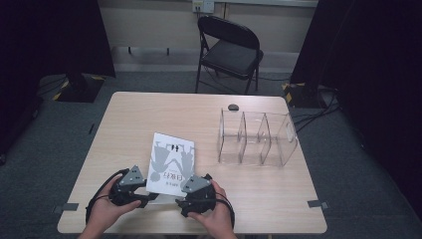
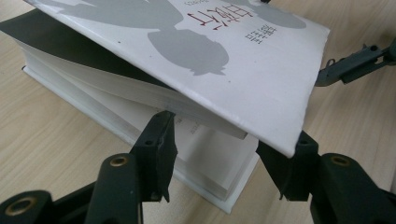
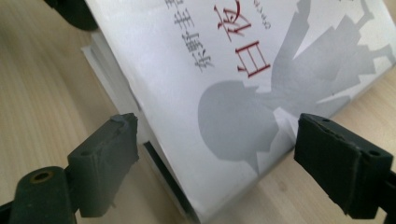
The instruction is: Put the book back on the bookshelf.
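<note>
While we work at a pale wooden table [image 1: 124, 119], we order what lies on it by size. A clear plastic organizer [image 1: 256, 138] stands at the right, past the middle, with three upright compartments side by side, and all three look empty to us. A small dark object [image 1: 233, 107] lies just behind it, too small to identify. A white book [image 1: 171, 163] with grey silhouettes and red characters lies near our edge of the table, between our two hands. Our left gripper [image 1: 144, 198] reaches the book's near left corner; its fingers [image 2: 156, 151] stand partly open around that corner, one pad by the page block and one under the lifted cover, and we cannot tell whether they press. Our right gripper [image 1: 181, 203] sits at the near right corner, its fingers [image 3: 105, 161] wide apart with the cover between them and not pinched. We judge the step to be grasping the book, perhaps to stand it in a compartment. To do it well, we should close on cover and pages together, so the book does not splay, and lift evenly.
</note>
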{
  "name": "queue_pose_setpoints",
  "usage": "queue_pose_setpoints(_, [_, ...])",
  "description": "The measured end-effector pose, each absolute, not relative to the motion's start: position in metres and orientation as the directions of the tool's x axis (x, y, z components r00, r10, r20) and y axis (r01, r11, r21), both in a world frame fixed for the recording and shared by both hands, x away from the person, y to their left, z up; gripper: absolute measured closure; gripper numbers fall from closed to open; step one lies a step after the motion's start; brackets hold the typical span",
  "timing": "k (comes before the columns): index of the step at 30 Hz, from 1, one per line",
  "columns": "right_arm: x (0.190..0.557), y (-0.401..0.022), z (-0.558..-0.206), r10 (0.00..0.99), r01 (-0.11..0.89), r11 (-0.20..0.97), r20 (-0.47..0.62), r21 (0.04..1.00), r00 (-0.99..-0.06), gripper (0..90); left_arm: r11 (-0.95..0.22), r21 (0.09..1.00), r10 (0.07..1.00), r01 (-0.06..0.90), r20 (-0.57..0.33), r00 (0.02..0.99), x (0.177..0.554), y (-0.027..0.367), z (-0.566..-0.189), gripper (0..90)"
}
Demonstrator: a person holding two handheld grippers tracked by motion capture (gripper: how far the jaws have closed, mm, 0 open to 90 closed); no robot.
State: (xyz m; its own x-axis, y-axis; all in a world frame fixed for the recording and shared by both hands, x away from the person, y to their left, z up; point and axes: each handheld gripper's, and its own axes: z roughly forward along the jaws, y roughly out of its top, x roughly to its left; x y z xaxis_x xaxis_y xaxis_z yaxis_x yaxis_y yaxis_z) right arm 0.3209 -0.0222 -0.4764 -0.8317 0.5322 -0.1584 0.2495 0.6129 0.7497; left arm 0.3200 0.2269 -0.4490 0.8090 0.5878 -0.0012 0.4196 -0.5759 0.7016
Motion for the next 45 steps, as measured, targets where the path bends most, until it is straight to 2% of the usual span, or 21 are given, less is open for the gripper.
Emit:
queue_pose_setpoints(4, [0.322,-0.015,-0.474,0.533,0.231,0.607,-0.173,0.761,-0.828,12.7,-0.571,0.704,0.588,0.422,-0.008,0.809,0.321,0.226,-0.446,46.4])
queue_pose_setpoints(7, [0.322,-0.006,-0.475,0.523,0.191,0.635,-0.234,0.749,-0.820,12.6,-0.576,0.702,0.588,0.419,0.000,0.809,0.321,0.224,-0.444,46.4])
queue_pose_setpoints(10, [0.325,0.000,-0.477,0.537,0.191,0.646,-0.262,0.739,-0.802,11.3,-0.583,0.699,0.585,0.415,0.006,0.811,0.321,0.223,-0.442,46.3])
queue_pose_setpoints(12, [0.327,0.002,-0.477,0.543,0.189,0.644,-0.268,0.742,-0.796,10.4,-0.576,0.701,0.584,0.419,-0.006,0.812,0.321,0.223,-0.442,46.0])
queue_pose_setpoints(14, [0.327,0.007,-0.479,0.543,0.178,0.662,-0.301,0.728,-0.784,9.5,-0.541,0.709,0.592,0.452,-0.060,0.803,0.322,0.223,-0.442,42.2])
queue_pose_setpoints(19, [0.326,0.009,-0.481,0.538,0.149,0.672,-0.340,0.725,-0.772,11.5,-0.566,0.698,0.591,0.440,-0.029,0.806,0.322,0.222,-0.443,41.8])
queue_pose_setpoints(23, [0.325,0.008,-0.479,0.517,0.114,0.680,-0.364,0.724,-0.775,22.2,-0.575,0.703,0.584,0.417,-0.003,0.811,0.322,0.220,-0.446,40.1])
queue_pose_setpoints(25, [0.325,0.007,-0.475,0.499,0.100,0.708,-0.395,0.699,-0.772,29.6,-0.575,0.717,0.587,0.394,0.027,0.809,0.322,0.221,-0.447,39.7])
queue_pose_setpoints(27, [0.323,0.007,-0.471,0.499,0.106,0.736,-0.430,0.669,-0.752,37.3,-0.576,0.718,0.594,0.390,0.040,0.803,0.323,0.223,-0.446,35.5])
queue_pose_setpoints(32, [0.331,-0.001,-0.460,0.523,0.141,0.721,-0.399,0.679,-0.753,45.9,-0.599,0.692,0.602,0.403,0.057,0.797,0.329,0.236,-0.458,27.2])
queue_pose_setpoints(33, [0.333,-0.002,-0.457,0.522,0.145,0.724,-0.399,0.674,-0.754,47.4,-0.634,0.670,0.586,0.385,0.093,0.805,0.331,0.239,-0.463,26.4])
queue_pose_setpoints(36, [0.337,-0.006,-0.452,0.530,0.166,0.735,-0.403,0.658,-0.746,52.2,-0.662,0.648,0.580,0.377,0.124,0.805,0.334,0.242,-0.468,24.3])
queue_pose_setpoints(41, [0.342,-0.010,-0.445,0.550,0.196,0.732,-0.396,0.653,-0.736,55.5,-0.638,0.642,0.604,0.425,0.076,0.793,0.339,0.249,-0.479,20.9])
queue_pose_setpoints(45, [0.344,-0.012,-0.435,0.572,0.221,0.721,-0.385,0.657,-0.724,57.7,-0.644,0.639,0.596,0.422,0.073,0.799,0.341,0.249,-0.484,19.2])
